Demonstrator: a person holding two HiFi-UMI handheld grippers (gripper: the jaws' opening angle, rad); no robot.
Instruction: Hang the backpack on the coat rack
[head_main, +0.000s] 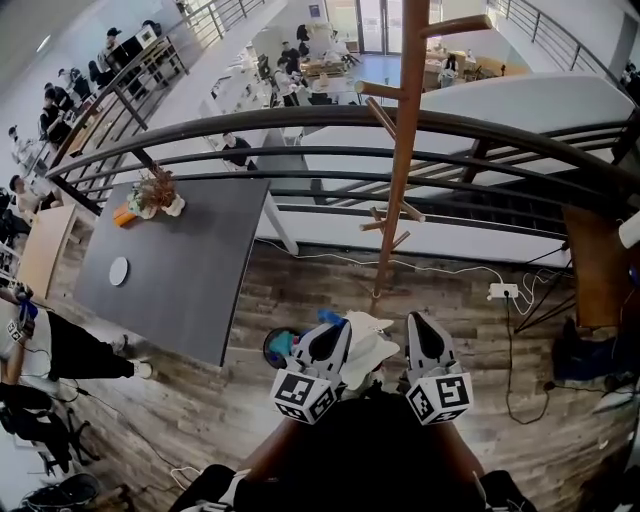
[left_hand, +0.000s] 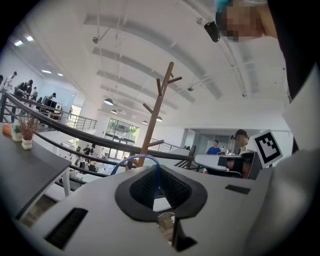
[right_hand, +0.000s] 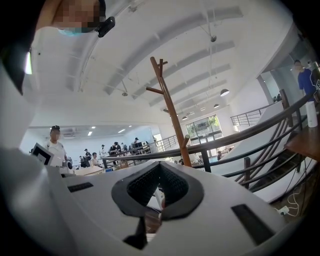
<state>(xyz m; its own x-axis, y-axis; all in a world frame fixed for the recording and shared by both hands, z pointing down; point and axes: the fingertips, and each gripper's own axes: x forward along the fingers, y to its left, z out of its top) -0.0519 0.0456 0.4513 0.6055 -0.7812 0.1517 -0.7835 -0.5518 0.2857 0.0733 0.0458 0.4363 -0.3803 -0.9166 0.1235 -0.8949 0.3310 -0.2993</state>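
Note:
The wooden coat rack (head_main: 398, 170) stands on the plank floor just ahead of me, its pegs branching near the railing; it also rises in the left gripper view (left_hand: 156, 112) and the right gripper view (right_hand: 170, 112). A white backpack (head_main: 368, 348) with blue trim hangs between my two grippers, low in the head view and short of the rack's foot. My left gripper (head_main: 335, 332) is shut on the backpack's thin blue loop (left_hand: 134, 159), pinched at the pads (left_hand: 172, 187). My right gripper (head_main: 420, 328) is shut too, with a white strip of the backpack (right_hand: 156, 199) caught between its jaws.
A dark curved railing (head_main: 300, 118) runs behind the rack, with a drop beyond it. A dark table (head_main: 190, 290) with a plant (head_main: 153, 190) stands at the left. A power strip (head_main: 502, 291) and cables lie at the right. A person (head_main: 60, 350) stands at far left.

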